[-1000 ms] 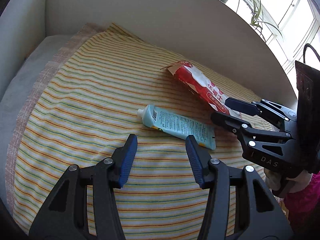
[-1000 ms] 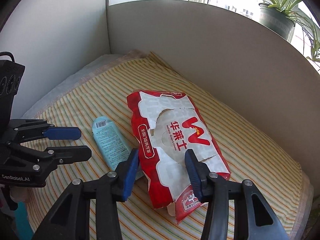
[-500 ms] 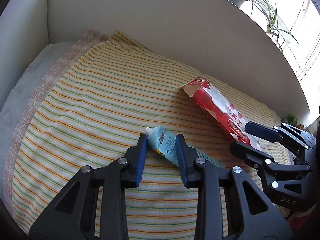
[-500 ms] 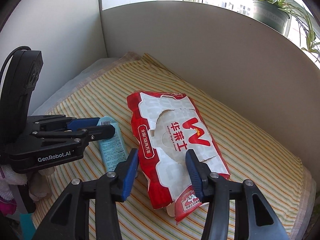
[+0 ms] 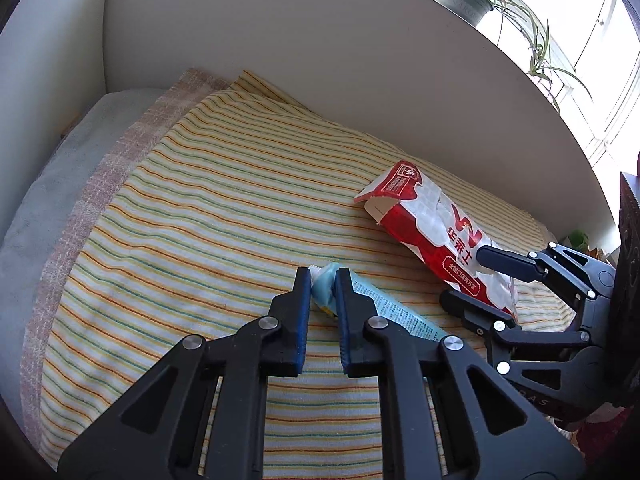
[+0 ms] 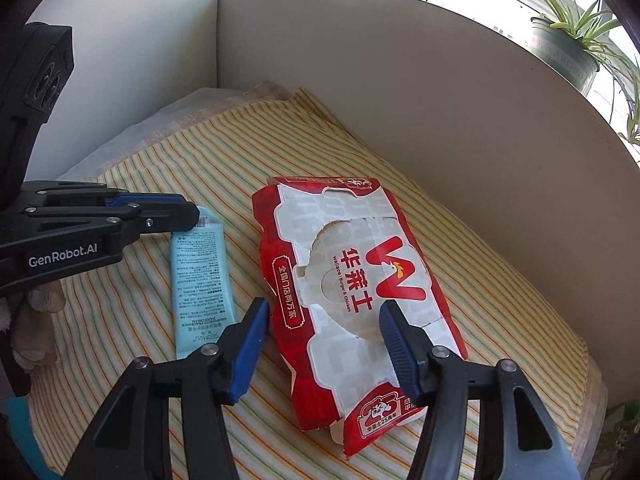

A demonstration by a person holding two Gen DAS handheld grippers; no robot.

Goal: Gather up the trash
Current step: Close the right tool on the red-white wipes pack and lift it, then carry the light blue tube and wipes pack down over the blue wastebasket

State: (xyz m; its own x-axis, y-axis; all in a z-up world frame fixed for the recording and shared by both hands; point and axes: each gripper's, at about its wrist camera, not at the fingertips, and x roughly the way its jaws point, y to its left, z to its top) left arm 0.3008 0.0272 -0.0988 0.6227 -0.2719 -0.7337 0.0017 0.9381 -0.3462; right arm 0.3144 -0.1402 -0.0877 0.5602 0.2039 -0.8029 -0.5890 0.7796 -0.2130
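A light blue tube lies on the striped cloth. My left gripper is shut on the tube's cap end; it shows in the right wrist view at the left. A flattened red and white food box lies to the right of the tube, also in the left wrist view. My right gripper is open, its jaws straddling the box's near end, seen from the left wrist view.
The cloth covers a cushion set in a corner of white walls. A potted plant stands on the ledge behind the curved wall. A grey strip of cushion lies bare at the far left.
My left gripper moved forward to the tube's cap end and closed on it. The right gripper stayed open over the box.
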